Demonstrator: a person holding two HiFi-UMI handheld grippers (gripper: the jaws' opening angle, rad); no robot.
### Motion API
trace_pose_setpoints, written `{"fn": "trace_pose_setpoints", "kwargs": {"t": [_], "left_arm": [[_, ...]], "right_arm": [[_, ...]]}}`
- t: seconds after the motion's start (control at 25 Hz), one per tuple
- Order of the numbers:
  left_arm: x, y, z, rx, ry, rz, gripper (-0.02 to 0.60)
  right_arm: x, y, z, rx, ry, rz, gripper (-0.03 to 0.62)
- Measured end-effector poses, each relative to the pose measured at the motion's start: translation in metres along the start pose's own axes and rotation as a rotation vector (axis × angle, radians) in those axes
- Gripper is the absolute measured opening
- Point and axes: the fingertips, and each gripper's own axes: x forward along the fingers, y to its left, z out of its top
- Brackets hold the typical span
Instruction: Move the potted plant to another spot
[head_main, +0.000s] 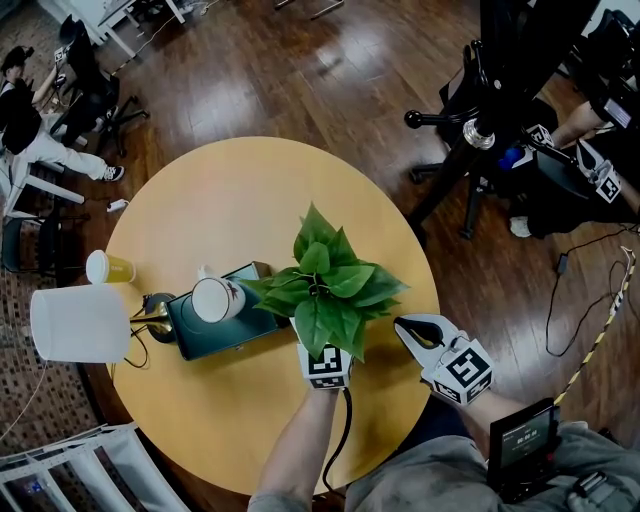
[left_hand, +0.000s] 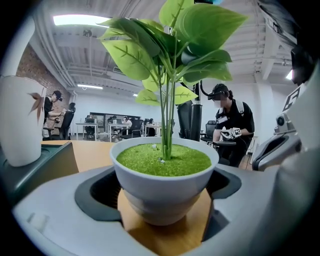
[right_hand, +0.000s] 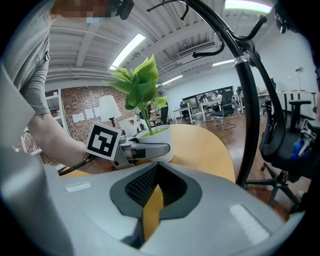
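The potted plant (head_main: 330, 285), with broad green leaves in a white pot (left_hand: 165, 182), stands on the round wooden table (head_main: 230, 200) near its front right. My left gripper (head_main: 322, 338) reaches in under the leaves from the near side. Its jaws sit on both sides of the pot and rest against it, with the pot's base on the table. The right gripper view shows one left finger (right_hand: 145, 149) lying along the pot (right_hand: 157, 136). My right gripper (head_main: 408, 327) hovers just right of the plant, shut and empty (right_hand: 152, 200).
A dark green box (head_main: 215, 325) with a white cup (head_main: 213, 298) on it lies left of the plant. A white-shaded lamp (head_main: 78, 323) and a yellow paper cup (head_main: 108, 267) stand at the table's left edge. A black stand (head_main: 470, 130) and seated people are at the right.
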Motion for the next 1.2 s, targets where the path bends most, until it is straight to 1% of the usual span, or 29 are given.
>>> {"fn": "trace_pose_setpoints", "kwargs": {"t": [0.28, 0.56, 0.76, 0.92, 1.12, 1.2], "left_arm": [[-0.003, -0.003, 0.009, -0.003, -0.027, -0.007, 0.508], [-0.021, -0.014, 0.035, -0.007, -0.031, -0.03, 0.508], [-0.052, -0.024, 0.067, 0.006, -0.049, -0.05, 0.508], [-0.076, -0.028, 0.083, 0.026, -0.084, -0.051, 0.508], [-0.088, -0.057, 0.088, 0.046, -0.097, -0.05, 0.508], [-0.097, -0.067, 0.096, 0.051, -0.106, -0.046, 0.508]], "right_arm": [[0.0, -0.002, 0.001, -0.006, -0.005, 0.0, 0.0], [-0.014, 0.008, 0.026, -0.028, -0.033, -0.005, 0.0], [-0.031, 0.029, 0.055, -0.068, -0.084, -0.01, 0.0], [-0.046, 0.046, 0.071, -0.092, -0.137, -0.017, 0.0], [-0.079, 0.045, 0.066, -0.103, -0.201, -0.004, 0.0], [-0.092, 0.049, 0.066, -0.107, -0.212, 0.0, 0.0]]}}
